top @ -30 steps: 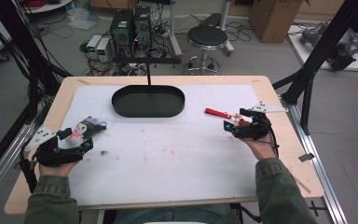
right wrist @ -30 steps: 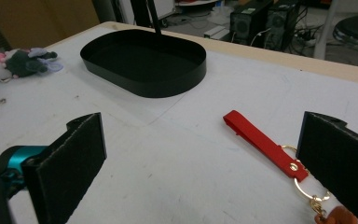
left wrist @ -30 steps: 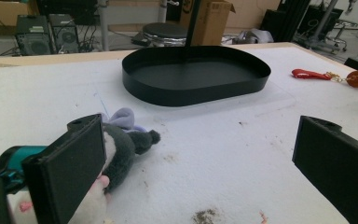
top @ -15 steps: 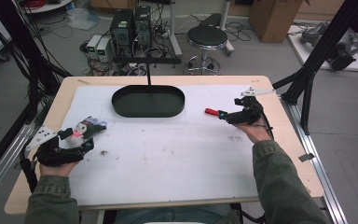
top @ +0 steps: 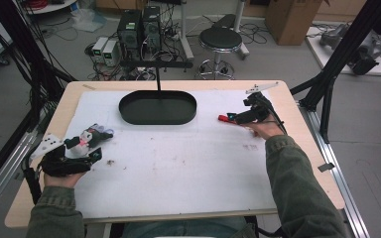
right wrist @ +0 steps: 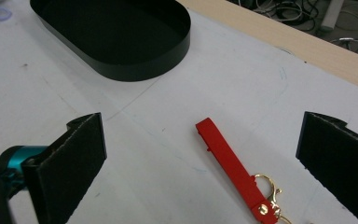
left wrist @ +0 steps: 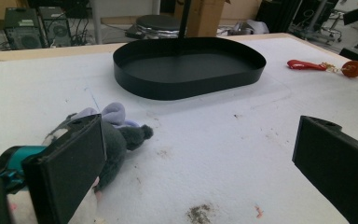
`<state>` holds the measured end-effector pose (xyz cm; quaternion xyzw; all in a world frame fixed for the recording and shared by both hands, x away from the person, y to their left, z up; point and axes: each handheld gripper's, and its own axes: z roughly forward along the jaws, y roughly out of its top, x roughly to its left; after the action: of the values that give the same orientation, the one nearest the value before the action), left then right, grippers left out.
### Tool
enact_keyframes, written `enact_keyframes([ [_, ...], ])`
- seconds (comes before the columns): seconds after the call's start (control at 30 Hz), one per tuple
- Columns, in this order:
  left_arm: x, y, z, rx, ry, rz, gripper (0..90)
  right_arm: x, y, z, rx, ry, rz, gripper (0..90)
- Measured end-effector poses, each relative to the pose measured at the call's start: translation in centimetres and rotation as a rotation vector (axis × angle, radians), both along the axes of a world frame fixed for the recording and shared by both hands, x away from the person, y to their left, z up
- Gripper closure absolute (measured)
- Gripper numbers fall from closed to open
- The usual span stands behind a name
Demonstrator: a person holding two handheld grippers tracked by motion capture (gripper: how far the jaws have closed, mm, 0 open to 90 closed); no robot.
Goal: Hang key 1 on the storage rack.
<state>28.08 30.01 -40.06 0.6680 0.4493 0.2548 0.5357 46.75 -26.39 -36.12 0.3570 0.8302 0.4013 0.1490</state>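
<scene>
A red strap keychain (right wrist: 230, 168) with a gold clasp lies on the white mat right of the black oval tray (top: 158, 107). My right gripper (top: 235, 117) hovers over it, open, with the strap between its wide-apart jaws (right wrist: 205, 156) but untouched. The left gripper view shows the keychain (left wrist: 306, 65) far off, with an orange-brown bead at its end. A grey and lavender plush toy (top: 92, 136) lies at the mat's left. My left gripper (top: 85, 148) stands open just beside it, and the plush (left wrist: 116, 130) rests against the left jaw's outer side.
A thin black post (top: 158, 82) rises at the tray's far rim. Dark smudges mark the mat (top: 178, 168) near the left gripper. The wooden table edge (right wrist: 307, 46) runs past the keychain. Computers, cables and a stool stand on the floor beyond.
My right gripper has moved away from the person and slightly left, ending over the red strap. The strap, the plush and the left gripper have stayed put.
</scene>
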Motion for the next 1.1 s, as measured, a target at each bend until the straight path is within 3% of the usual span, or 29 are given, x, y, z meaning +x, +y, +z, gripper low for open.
enact_keyframes([
  [0.37, 0.0, 0.1, 0.0, 0.001, 0.001, 0.001, 3.1, 3.3, 1.1, 0.5, -0.059, 0.044, 0.026, 0.5],
  [0.43, 0.0, 0.1, 0.0, 0.0, 0.0, 0.0, 3.1, 4.2, 1.6, 0.0, -0.096, 0.062, 0.034, 0.5],
  [0.57, 0.1, 0.1, 0.0, 0.0, 0.001, -0.001, 3.1, 4.8, 2.0, -1.0, -0.107, 0.09, 0.025, 0.5],
  [0.8, -0.1, 0.2, -0.1, 0.001, 0.001, -0.001, 3.1, 6.2, 2.2, -3.7, -0.201, 0.16, 0.011, 0.5],
  [0.83, -0.1, 0.2, 0.0, 0.002, -0.001, 0.0, 3.1, 6.3, 2.1, -4.0, -0.232, 0.17, 0.017, 0.6],
  [1.0, -0.2, 0.3, 0.0, -0.004, -0.003, 0.008, 3.1, 6.3, 1.9, -4.5, -0.283, 0.19, 0.036, 0.6],
  [1.1, -0.2, 0.3, 0.0, -0.002, -0.005, 0.006, 3.1, 6.3, 2.2, -4.7, -0.318, 0.194, 0.057, 7.9],
])
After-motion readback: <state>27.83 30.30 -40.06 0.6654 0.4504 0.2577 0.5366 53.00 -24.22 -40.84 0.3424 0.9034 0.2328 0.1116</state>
